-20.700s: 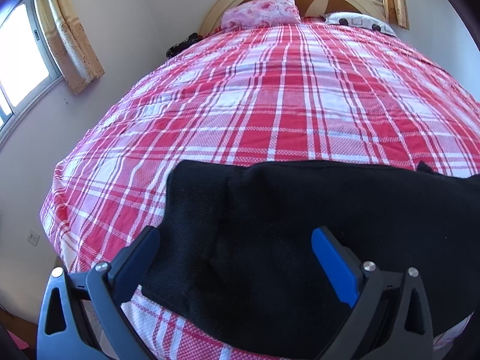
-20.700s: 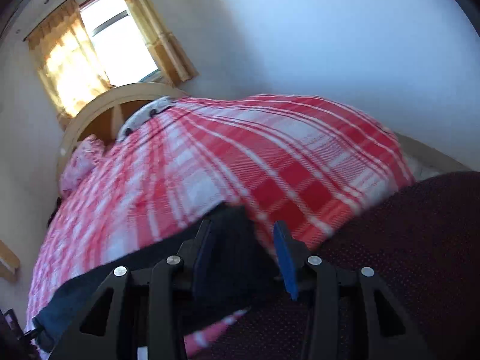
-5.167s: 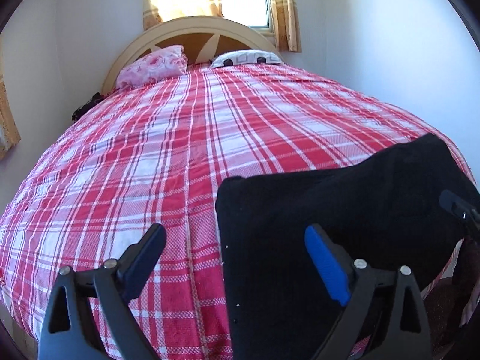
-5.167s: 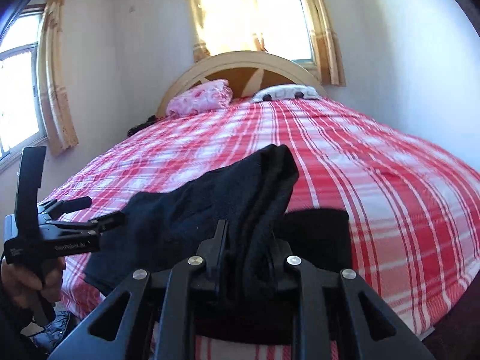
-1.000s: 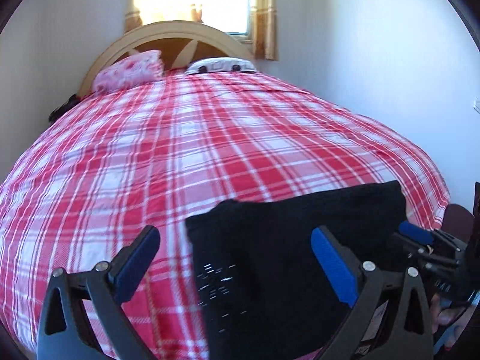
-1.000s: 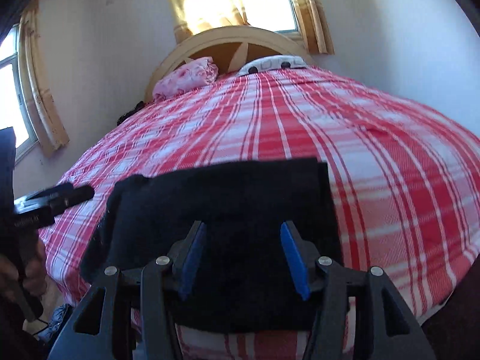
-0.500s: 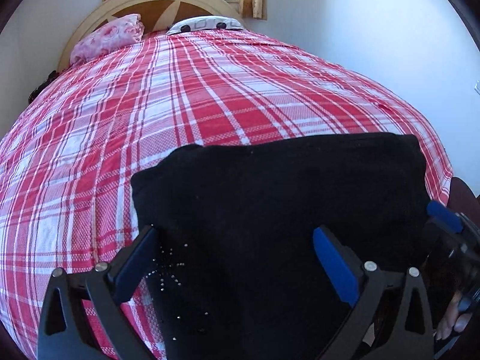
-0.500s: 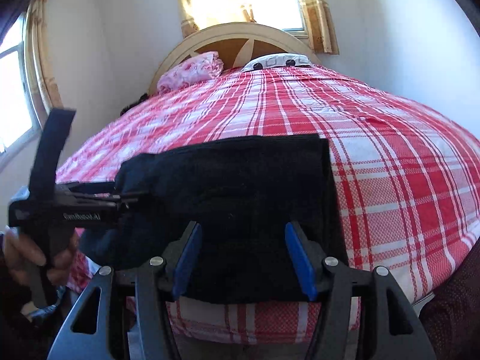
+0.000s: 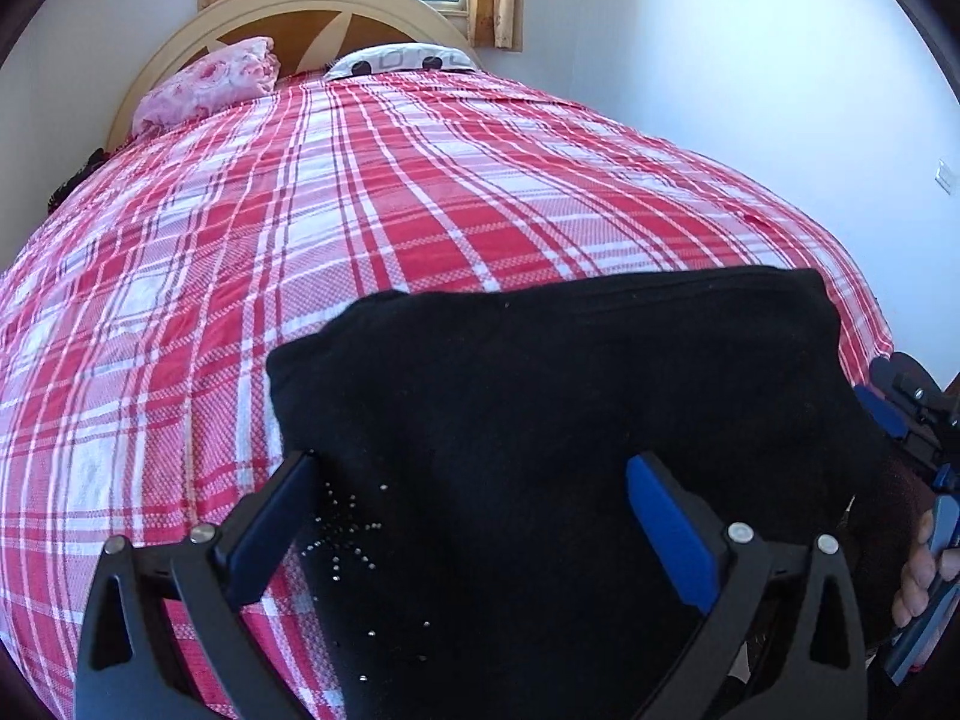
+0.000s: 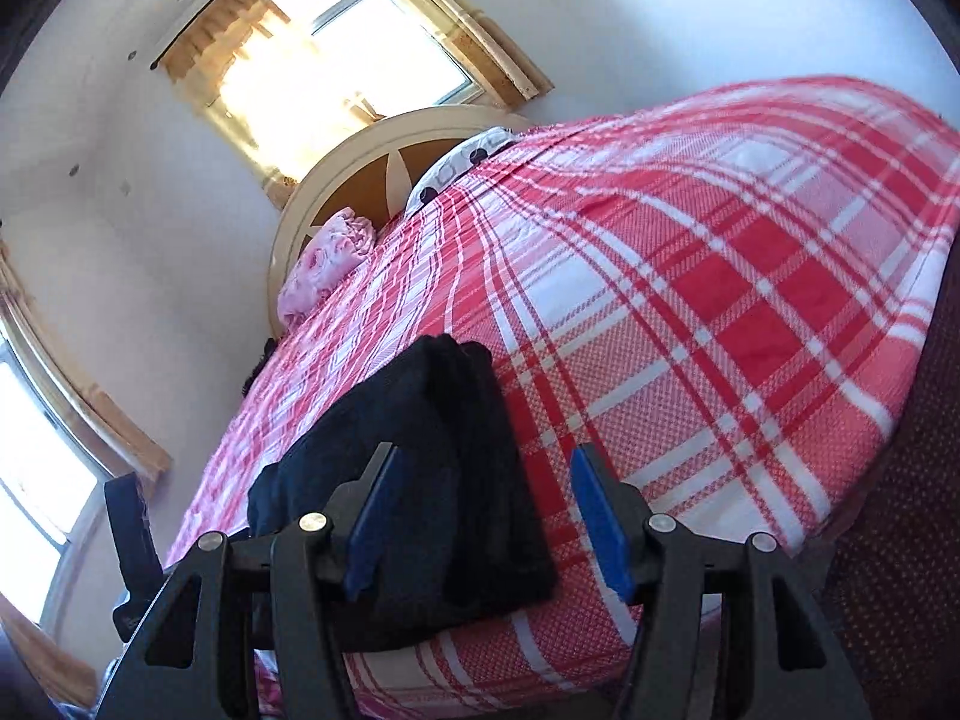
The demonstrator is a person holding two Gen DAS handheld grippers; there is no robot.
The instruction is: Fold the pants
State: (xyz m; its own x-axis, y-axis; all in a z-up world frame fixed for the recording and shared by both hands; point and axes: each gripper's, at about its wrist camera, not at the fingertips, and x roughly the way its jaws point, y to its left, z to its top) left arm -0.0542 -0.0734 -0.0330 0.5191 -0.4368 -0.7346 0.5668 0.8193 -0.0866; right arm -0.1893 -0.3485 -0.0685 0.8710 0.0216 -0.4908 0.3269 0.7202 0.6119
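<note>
The black pants [image 9: 558,420] lie folded into a compact rectangle on the bed [image 9: 360,210], near its foot edge and toward the right corner, on top of the red and white plaid bedspread [image 10: 690,300]. In the right wrist view the pants [image 10: 432,468] show as a stack of several layers, its edges lined up fairly square, with one softer rounded corner at the left end. A scatter of small pale specks sits on the cloth close to the left hand-held gripper [image 9: 474,516]. That gripper is spread wide, both blue-padded fingers [image 9: 666,522] apart over the near edge of the pants and clamping nothing; whether the tips touch the cloth cannot be told. The right hand-held gripper [image 10: 486,510] is also spread wide and holds nothing, tilted so that the room leans; its left finger is over the pants and its right finger over bare bedspread just beside the stack. In the left wrist view this right gripper [image 9: 900,414] appears at the far right edge, with the person's hand [image 9: 918,564] on its handle. At the head of the bed a pink flowered pillow [image 9: 210,84] and a white pillow with black spots [image 9: 402,60] rest against the curved headboard [image 9: 312,12], below a curtained window [image 10: 336,54].
</note>
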